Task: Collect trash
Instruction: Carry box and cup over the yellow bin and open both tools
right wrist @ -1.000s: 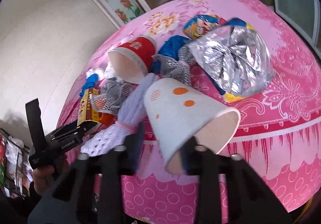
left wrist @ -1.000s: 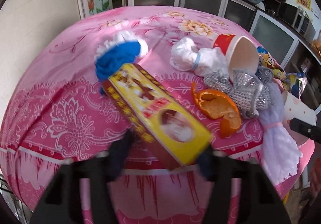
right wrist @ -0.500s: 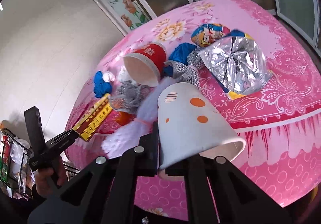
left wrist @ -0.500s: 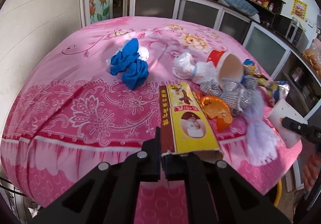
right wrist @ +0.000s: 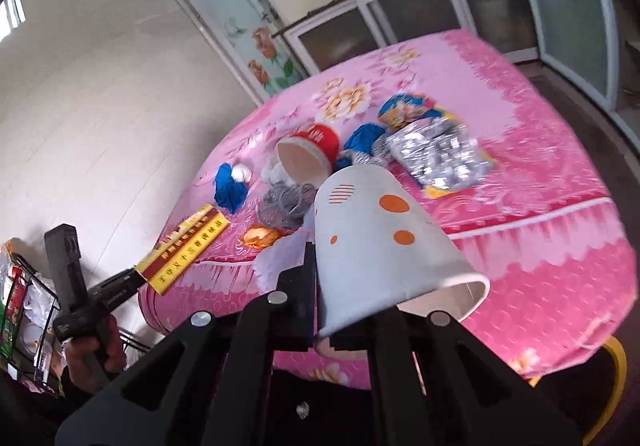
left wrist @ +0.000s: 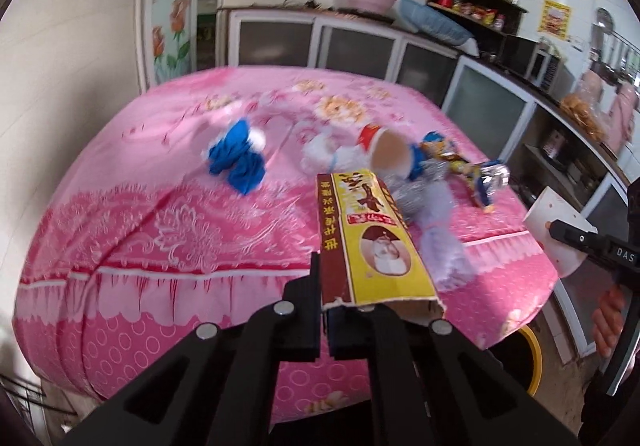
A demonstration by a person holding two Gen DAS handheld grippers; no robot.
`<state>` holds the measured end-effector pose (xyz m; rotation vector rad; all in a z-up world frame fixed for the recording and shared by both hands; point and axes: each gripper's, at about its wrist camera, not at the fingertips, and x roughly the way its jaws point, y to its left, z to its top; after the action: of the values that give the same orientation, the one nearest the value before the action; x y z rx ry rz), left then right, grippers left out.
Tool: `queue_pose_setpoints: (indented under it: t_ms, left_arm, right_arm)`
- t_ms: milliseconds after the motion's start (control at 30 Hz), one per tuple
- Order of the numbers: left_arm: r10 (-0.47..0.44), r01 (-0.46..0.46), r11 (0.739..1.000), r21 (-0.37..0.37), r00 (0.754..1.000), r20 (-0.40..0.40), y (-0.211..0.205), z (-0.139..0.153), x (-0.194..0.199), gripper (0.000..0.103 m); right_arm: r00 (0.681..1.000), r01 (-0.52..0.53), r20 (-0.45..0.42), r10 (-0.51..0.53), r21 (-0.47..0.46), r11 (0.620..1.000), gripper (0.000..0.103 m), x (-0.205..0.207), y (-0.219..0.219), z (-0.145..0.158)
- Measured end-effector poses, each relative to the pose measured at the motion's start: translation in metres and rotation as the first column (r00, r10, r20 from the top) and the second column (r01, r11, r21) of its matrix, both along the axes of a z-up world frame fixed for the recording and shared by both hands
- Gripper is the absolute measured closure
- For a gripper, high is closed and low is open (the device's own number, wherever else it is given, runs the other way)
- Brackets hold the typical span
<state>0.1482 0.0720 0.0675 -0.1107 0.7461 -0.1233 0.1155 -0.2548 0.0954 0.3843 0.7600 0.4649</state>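
Left gripper [left wrist: 325, 320] pinched the yellow box [left wrist: 372, 242] by its torn end — right gripper [right wrist: 323, 328] clamped the white cup's [right wrist: 384, 246] rim — both lifted clear for binning.

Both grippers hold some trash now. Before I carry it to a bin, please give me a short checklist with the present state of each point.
1. Left gripper shut on the yellow box: ok.
2. Right gripper shut on the white cup: ok.
3. Box clear of the pink table: ok.
4. Cup grip firm: cannot tell, only its rim is pinched.
5. Bin located: cannot tell; only a yellow rim shows below the table.
6. Table finished: not ok, the red cup and silver bag remain.
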Motion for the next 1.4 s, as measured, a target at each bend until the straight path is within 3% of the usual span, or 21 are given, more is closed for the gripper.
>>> queue_pose_setpoints:
  t_ms: [167,333,533,567,700,800,933,1033,1167,1400]
  left_arm:
    - [-0.123,0.122,0.992,0.018,0.991,0.047,-0.037,0.021,-0.006,0.101]
    - [-0.325,0.324,0.946,0.033,0.943,0.075,-0.11,0.03,-0.005,0.101]
    - [-0.597,0.596,0.802,0.039,0.801,0.033,-0.235,0.013,0.0,0.101]
    - [-0.644,0.643,0.765,0.031,0.765,0.016,-0.263,0.007,-0.002,0.101]
    - [-0.747,0.748,0.663,0.032,0.663,-0.039,-0.342,-0.02,-0.007,0.101]
    - [-0.792,0.797,0.604,0.031,0.603,-0.094,-0.39,-0.045,-0.015,0.101]
    - [-0.816,0.835,0.548,0.05,0.546,-0.188,-0.432,-0.087,-0.026,0.101]
    - [-0.817,0.85,0.524,0.058,0.52,-0.249,-0.451,-0.116,-0.029,0.101]
    - [-0.803,0.857,0.51,0.072,0.505,-0.318,-0.474,-0.147,-0.025,0.101]
    - [-0.802,0.861,0.505,0.069,0.497,-0.333,-0.493,-0.155,-0.019,0.098]
  right_arm:
    - [0.993,0.115,0.035,-0.115,-0.008,0.993,0.099,-0.033,-0.044,0.011]
    - [0.962,0.272,0.05,-0.27,-0.04,0.962,0.099,-0.076,-0.101,0.009]
    - [0.864,0.499,-0.018,-0.503,-0.097,0.861,0.099,-0.136,-0.181,-0.024]
    - [0.849,0.523,-0.029,-0.528,-0.1,0.847,0.099,-0.142,-0.19,-0.03]
    - [0.785,0.601,-0.12,-0.608,-0.096,0.794,0.099,-0.169,-0.228,-0.069]
    - [0.76,0.614,-0.183,-0.623,-0.111,0.781,0.099,-0.18,-0.242,-0.098]
    - [0.747,0.592,-0.276,-0.604,-0.137,0.794,0.099,-0.182,-0.244,-0.139]
    - [0.743,0.574,-0.304,-0.597,-0.171,0.801,0.099,-0.18,-0.24,-0.156]
    - [0.715,0.565,-0.373,-0.591,-0.188,0.803,0.099,-0.174,-0.252,-0.188]
    - [0.689,0.526,-0.458,-0.561,-0.217,0.823,0.097,-0.172,-0.26,-0.22]
